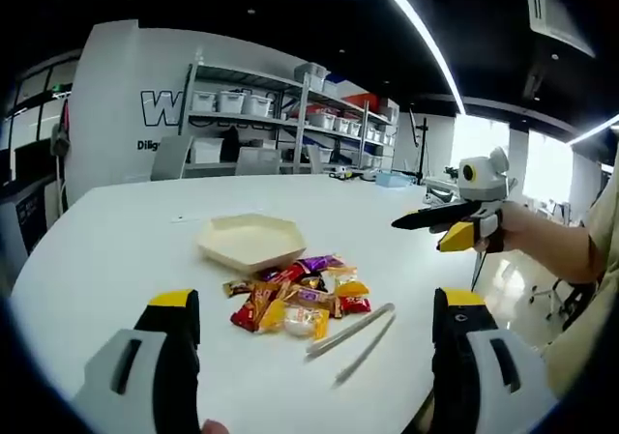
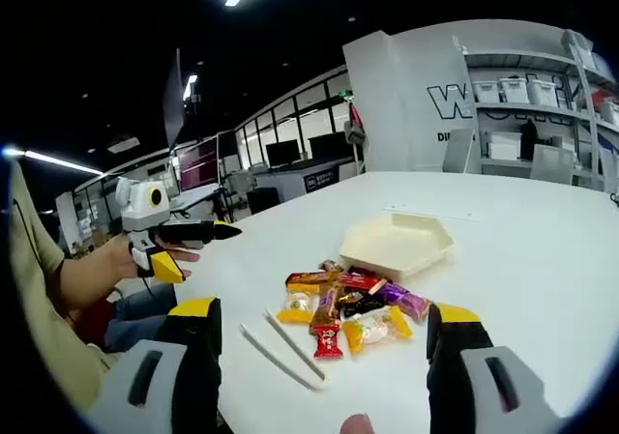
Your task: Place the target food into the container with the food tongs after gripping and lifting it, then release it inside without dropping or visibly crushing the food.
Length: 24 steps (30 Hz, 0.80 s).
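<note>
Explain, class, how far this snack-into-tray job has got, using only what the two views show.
Nothing is done yet: the hexagonal tray sits empty. The wrapped snacks lie piled beside it, and the food tongs rest untouched on the table. Both grippers, left and right, are open and empty. Picking up the tongs, gripping, lifting and releasing remain.

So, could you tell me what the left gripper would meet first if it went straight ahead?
Probably the pile of wrapped snacks on the table, with the tongs just beside; the left gripper points there, though depth is unclear.
</note>
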Tool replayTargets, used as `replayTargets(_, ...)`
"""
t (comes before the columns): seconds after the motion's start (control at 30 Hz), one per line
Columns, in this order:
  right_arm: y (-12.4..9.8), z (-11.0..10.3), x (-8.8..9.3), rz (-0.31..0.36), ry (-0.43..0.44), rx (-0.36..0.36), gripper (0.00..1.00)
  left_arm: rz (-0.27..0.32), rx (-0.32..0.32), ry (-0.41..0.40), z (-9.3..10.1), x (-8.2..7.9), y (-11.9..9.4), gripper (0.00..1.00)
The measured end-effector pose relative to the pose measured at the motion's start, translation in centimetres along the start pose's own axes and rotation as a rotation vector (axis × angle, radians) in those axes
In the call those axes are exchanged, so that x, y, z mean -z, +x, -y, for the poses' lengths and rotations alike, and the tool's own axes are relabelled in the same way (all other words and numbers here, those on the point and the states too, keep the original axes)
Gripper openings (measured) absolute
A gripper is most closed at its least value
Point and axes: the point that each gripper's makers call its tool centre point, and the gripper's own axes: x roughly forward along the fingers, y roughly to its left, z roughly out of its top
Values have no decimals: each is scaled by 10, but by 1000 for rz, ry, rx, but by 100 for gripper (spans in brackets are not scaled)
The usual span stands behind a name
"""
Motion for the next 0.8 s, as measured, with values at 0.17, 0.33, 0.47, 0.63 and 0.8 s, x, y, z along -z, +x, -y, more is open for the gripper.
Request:
replayTargets(0.17, 0, 0, -1, 2, -3, -1, 87, -2, -1, 3, 0, 0, -1, 99)
replayTargets(0.33, -1, -1, -1, 0, -4, -2, 87, -1, 0, 7, 0, -1, -1, 99)
replayTargets(0.47, 0, -2, -1, 0, -5, -4, 87, 1, 0, 11, 0, -3, -1, 99)
replayTargets(0.63, -1, -2, -1, -2, -8, -5, 87, 1, 2, 13, 1, -2, -2, 99)
replayTargets(0.8, -1, -3, -2, -1, -11, -6, 86, -2, 2, 12, 0, -1, -2, 98)
